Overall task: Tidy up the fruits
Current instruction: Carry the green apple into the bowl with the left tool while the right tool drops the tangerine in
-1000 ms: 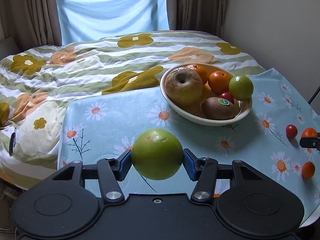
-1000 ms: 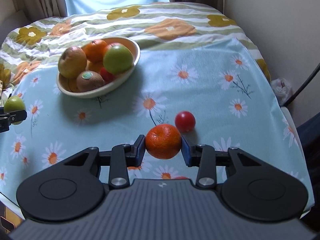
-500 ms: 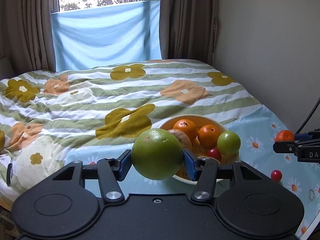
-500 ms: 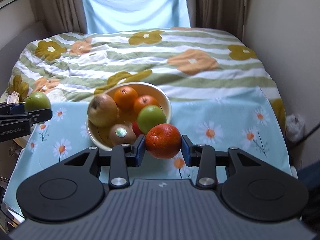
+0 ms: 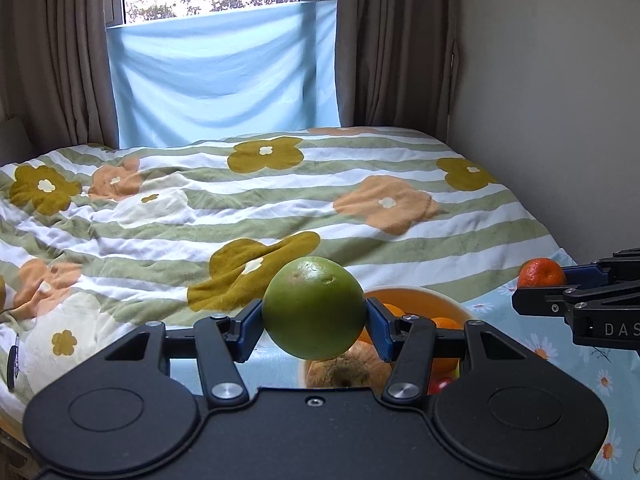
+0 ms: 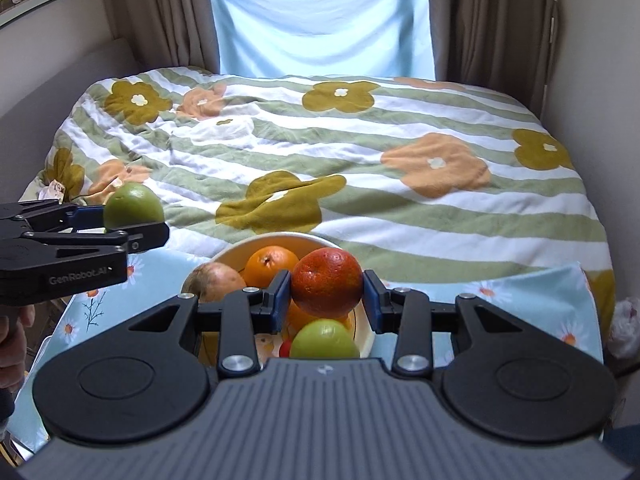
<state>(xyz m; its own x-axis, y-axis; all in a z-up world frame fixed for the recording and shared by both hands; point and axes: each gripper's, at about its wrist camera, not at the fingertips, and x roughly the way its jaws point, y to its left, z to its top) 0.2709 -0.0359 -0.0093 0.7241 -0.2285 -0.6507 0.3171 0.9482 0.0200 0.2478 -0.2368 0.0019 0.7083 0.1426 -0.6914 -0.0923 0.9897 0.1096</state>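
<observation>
Left tongs (image 5: 315, 316): clamp a round green citrus fruit (image 5: 314, 309) | Right tongs (image 6: 326, 294): clamp a round orange mandarin (image 6: 327, 283) | Cream oval ceramic bowl (image 6: 276, 239) of fruit: below, just beyond both tongs.

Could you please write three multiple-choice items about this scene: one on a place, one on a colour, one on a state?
1. Where is the bowl?
A. on the daisy cloth in front of the bed
B. on the window sill
C. on the floor

2. What colour is the fruit in the left claw?
A. red
B. green
C. purple

3. In what state is the right claw?
A. open and empty
B. shut on a spoon
C. shut on an orange fruit

Key:
1 A, the bowl stands on the daisy cloth, with the striped bed cover behind it.
2 B, the green fruit sits between the blue pads.
3 C, both pads press the orange fruit above the bowl.
</observation>
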